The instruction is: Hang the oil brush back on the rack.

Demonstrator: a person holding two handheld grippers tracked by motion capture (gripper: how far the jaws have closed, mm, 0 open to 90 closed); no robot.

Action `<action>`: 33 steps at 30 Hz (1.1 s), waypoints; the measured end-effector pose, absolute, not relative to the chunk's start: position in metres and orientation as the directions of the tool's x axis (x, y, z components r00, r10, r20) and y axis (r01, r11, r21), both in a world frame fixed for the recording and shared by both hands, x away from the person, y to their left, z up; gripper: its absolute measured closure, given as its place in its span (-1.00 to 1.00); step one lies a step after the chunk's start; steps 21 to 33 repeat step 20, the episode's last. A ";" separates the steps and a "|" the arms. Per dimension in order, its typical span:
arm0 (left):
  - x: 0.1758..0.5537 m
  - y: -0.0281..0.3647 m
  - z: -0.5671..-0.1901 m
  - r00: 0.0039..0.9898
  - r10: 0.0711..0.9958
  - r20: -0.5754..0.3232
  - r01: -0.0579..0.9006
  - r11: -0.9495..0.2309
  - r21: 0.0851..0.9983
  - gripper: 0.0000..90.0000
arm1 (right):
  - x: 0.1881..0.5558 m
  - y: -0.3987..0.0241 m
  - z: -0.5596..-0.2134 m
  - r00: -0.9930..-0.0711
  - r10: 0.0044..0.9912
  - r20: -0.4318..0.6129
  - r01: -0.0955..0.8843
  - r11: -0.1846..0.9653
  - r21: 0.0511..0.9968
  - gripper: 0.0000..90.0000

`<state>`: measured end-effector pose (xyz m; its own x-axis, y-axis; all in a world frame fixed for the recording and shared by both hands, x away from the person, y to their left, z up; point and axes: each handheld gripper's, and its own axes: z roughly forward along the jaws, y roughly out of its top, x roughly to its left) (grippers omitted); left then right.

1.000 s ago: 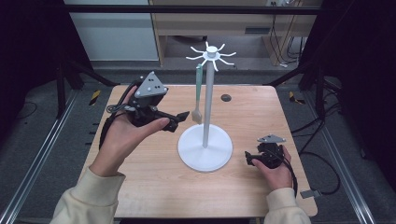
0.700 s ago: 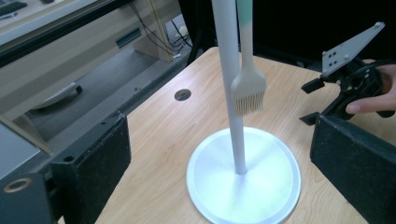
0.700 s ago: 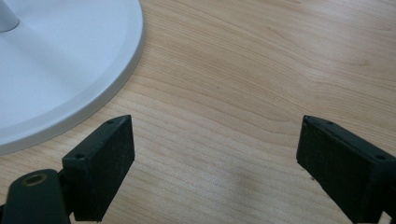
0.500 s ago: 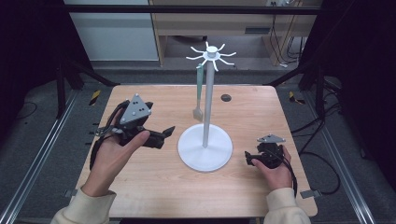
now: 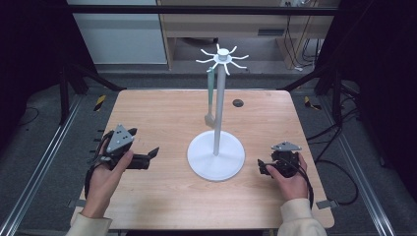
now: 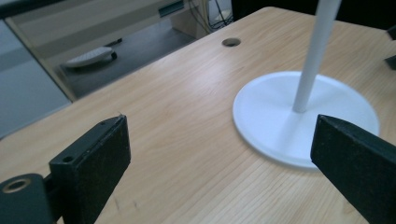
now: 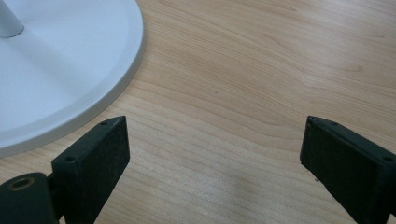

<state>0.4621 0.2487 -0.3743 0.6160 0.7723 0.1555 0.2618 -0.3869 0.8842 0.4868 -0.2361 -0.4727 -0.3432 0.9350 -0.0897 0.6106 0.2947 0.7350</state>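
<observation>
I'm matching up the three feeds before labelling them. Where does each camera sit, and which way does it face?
High view: above the person's side, looking forward and down on the table; both forearms, the left gripper and right gripper show.
Left gripper view: rides the left gripper, low over the wood, facing the stand; its own open jaws show.
Right gripper view: rides the right gripper, pointing steeply down at the tabletop; its own open jaws show.
Shared: all three show the stand's white round base.
</observation>
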 end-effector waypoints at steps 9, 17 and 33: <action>0.465 0.280 -0.426 0.575 0.809 0.117 0.358 -0.378 0.853 -0.89 | 0.487 -0.235 -0.474 -0.350 0.932 -0.093 0.617 0.304 0.726 -0.82; 0.463 0.293 -0.456 0.577 0.807 0.129 0.411 -0.423 0.808 -0.89 | 0.487 -0.234 -0.475 -0.359 0.929 -0.091 0.624 0.311 0.717 -0.82; 0.463 0.298 -0.462 0.568 0.816 0.106 0.439 -0.409 0.800 -0.89 | 0.488 -0.234 -0.476 -0.359 0.929 -0.090 0.628 0.312 0.713 -0.82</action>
